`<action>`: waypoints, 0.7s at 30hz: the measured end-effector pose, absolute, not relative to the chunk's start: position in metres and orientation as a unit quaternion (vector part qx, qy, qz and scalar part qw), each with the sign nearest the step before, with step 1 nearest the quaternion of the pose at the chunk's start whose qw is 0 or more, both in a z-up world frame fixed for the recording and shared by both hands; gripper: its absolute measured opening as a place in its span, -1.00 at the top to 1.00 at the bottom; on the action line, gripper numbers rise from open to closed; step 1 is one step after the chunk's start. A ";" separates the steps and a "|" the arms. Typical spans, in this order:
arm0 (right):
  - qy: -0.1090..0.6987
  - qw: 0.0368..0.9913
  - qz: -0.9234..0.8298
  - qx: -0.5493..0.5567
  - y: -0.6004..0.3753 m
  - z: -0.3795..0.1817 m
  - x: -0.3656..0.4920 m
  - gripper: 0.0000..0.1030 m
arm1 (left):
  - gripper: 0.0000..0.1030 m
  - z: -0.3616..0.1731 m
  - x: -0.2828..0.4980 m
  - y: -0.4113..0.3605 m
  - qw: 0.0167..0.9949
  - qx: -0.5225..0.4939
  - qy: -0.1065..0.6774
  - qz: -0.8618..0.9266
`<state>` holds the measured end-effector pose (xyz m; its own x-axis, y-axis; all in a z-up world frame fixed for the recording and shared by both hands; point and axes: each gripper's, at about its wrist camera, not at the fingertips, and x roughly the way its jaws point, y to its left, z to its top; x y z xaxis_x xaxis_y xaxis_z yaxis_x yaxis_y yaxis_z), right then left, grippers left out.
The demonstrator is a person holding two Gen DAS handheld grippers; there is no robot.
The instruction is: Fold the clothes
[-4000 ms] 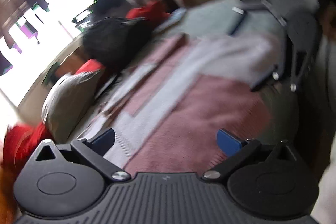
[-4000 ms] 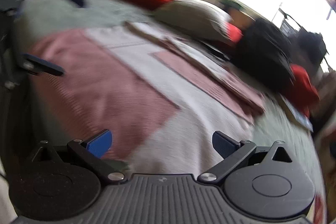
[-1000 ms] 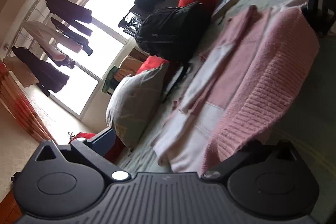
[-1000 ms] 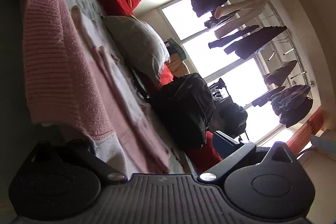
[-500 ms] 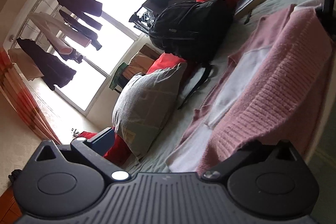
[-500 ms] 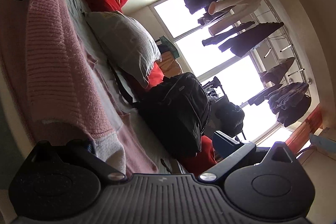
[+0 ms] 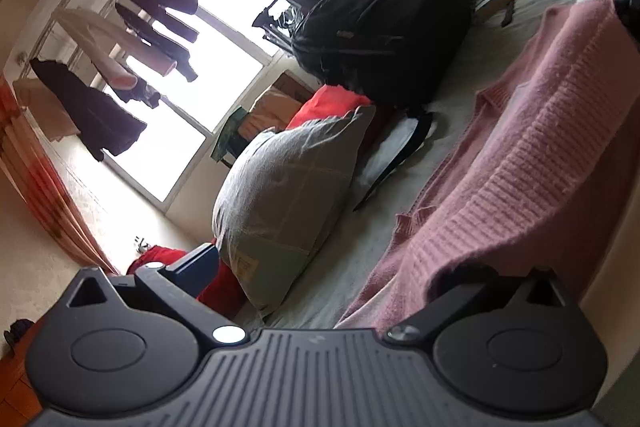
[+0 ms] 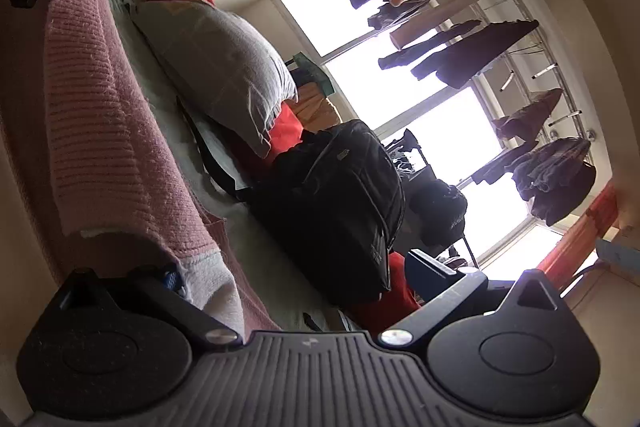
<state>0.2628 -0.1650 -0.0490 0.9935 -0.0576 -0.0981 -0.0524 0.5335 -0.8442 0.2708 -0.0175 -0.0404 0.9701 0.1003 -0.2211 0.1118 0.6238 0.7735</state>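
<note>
Left gripper (image 7: 340, 267), right gripper (image 8: 296, 275): jaws spread wide, ribbed pink knitted sweater (image 7: 532, 163) hem draped over one finger each, lifted above bed.

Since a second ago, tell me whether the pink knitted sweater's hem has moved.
Yes. The pink knitted sweater has been drawn across the bed, away from the grey pillow, uncovering the white garment part that lay beside it.

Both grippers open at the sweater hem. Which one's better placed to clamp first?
Left, marginally. The left gripper has the pink sweater draped fully over one finger, so closing should catch knit. The right gripper has only the edge lapping its finger; the blue pad shows.
</note>
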 end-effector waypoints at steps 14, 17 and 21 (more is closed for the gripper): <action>0.092 0.872 0.017 -0.480 -0.163 -0.066 0.323 -1.00 | -0.99 -0.068 0.335 -0.006 0.893 0.422 0.157 -0.005; 0.115 0.878 0.030 -0.464 -0.165 -0.070 0.331 -1.00 | -0.99 -0.080 0.347 -0.002 0.893 0.411 0.185 -0.014; 0.135 0.884 0.044 -0.445 -0.169 -0.067 0.332 -1.00 | -0.99 -0.080 0.349 0.005 0.898 0.389 0.205 -0.019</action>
<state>0.3324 -0.1690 -0.0665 0.9598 -0.0419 -0.2776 -0.1981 0.5996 -0.7754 0.3490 0.0050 -0.0799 0.9153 0.1263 -0.3824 0.1927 0.6964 0.6913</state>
